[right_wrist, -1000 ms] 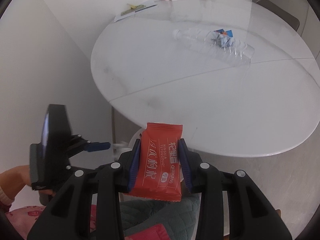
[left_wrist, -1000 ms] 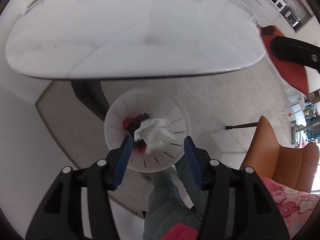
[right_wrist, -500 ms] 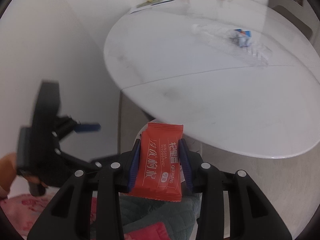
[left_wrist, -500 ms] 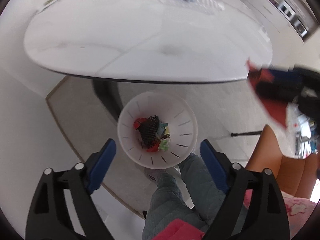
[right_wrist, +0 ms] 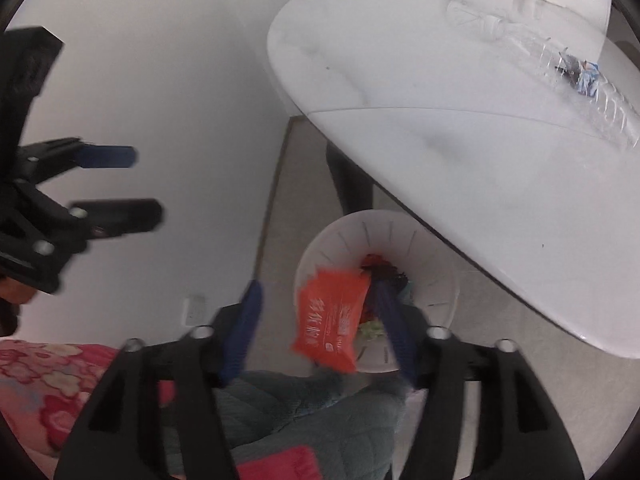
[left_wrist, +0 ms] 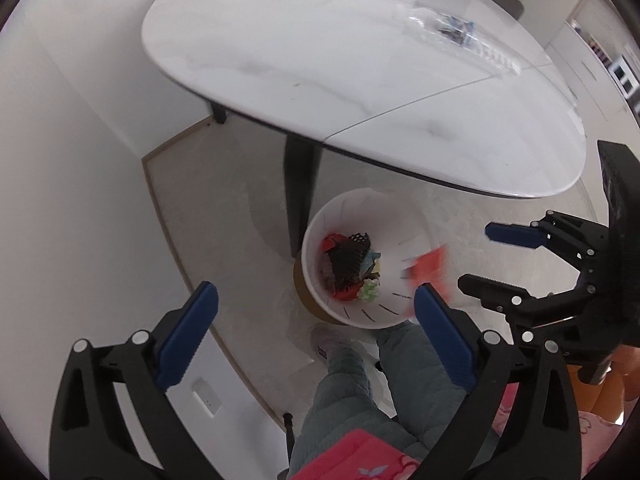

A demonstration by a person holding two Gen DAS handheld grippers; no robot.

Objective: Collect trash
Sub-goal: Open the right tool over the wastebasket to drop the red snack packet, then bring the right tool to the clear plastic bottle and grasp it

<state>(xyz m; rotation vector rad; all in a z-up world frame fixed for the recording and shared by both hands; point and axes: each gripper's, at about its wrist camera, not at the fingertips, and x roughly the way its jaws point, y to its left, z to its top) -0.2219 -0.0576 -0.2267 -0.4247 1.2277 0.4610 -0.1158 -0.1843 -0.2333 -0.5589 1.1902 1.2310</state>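
The red snack wrapper point(right_wrist: 334, 314) sits low in the middle of the right wrist view, tilted, between the fingers of the right gripper point(right_wrist: 318, 326), whose jaws have just been opening. It lies against the right-hand finger and clear of the left one, so it looks let go rather than pinched, over the near rim of the white bin point(right_wrist: 448, 280). In the left wrist view it is a red blur point(left_wrist: 428, 266) at the bin's right wall.

Going left to right in that view: the left gripper point(left_wrist: 316, 320), at bottom centre, has likewise just been spreading its jaws and stands wide with nothing between them. The bin point(left_wrist: 344, 208) holds dark and red scraps and a pale crumpled wad. The right gripper point(left_wrist: 480, 258) reaches in from the right edge.

The wrapper looks thin, light and slick. It would likely flutter or slide, so a pinch across the flat middle seems safest. A clear plastic bottle point(right_wrist: 560, 64) lies on the white table point(right_wrist: 440, 120) at upper right; it probably dents easily and rolls, so gripping across its body seems best.
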